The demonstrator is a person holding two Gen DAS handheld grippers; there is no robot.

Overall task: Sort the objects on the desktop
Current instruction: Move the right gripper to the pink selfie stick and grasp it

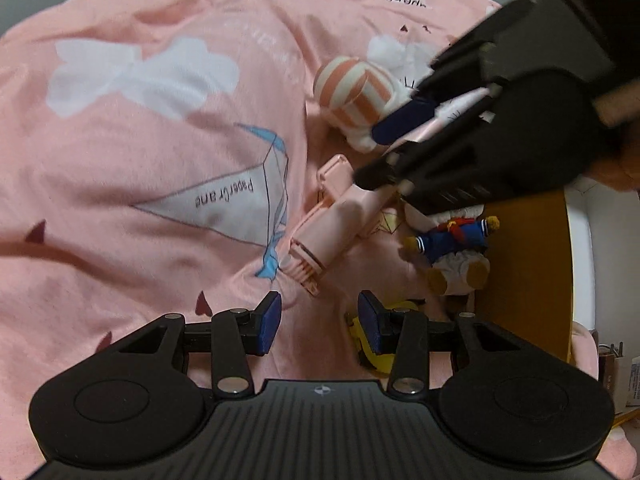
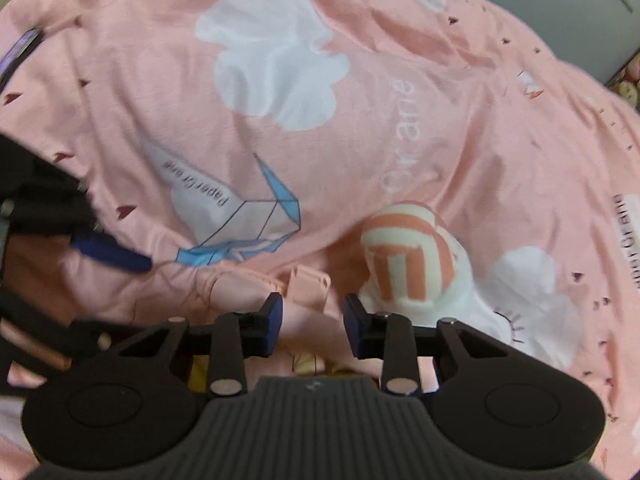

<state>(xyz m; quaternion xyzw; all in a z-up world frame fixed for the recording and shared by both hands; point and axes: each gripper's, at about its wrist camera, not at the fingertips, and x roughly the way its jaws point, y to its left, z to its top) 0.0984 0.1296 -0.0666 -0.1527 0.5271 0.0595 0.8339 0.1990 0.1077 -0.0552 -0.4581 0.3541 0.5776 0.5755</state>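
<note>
Left wrist view: the left hand-held gripper (image 1: pixel 319 322) points down at a pink bedsheet (image 1: pixel 140 140) printed with white clouds and a paper crane
Left jaws: spread, blue pads apart, nothing between them
Landmark: a pink handheld device (image 1: pixel 332 228) with a comb-like head lies slanted on the sheet, just above the left pads
Striped plush toy (image 1: pixel 356 92): orange and white, beyond the pink device
Right hand-held gripper (image 1: pixel 404 152): black, blurred, comes in from the upper right over the far part of the pink device; contact cannot be told
Doll in blue clothes (image 1: pixel 452 248): right of the pink device
Yellow thing (image 1: pixel 376 344): partly hidden behind the left gripper's right finger
Right wrist view: the right hand-held gripper (image 2: pixel 313 326) hangs over the pink device (image 2: pixel 308 286), whose end shows between and beyond the pads
Right jaws: partly apart, pads not visibly pressing on it
Striped plush toy (image 2: pixel 412 264): just right of the pink device, blurred
Left hand-held gripper (image 2: pixel 112 256): at the left edge, one blue pad showing
</note>
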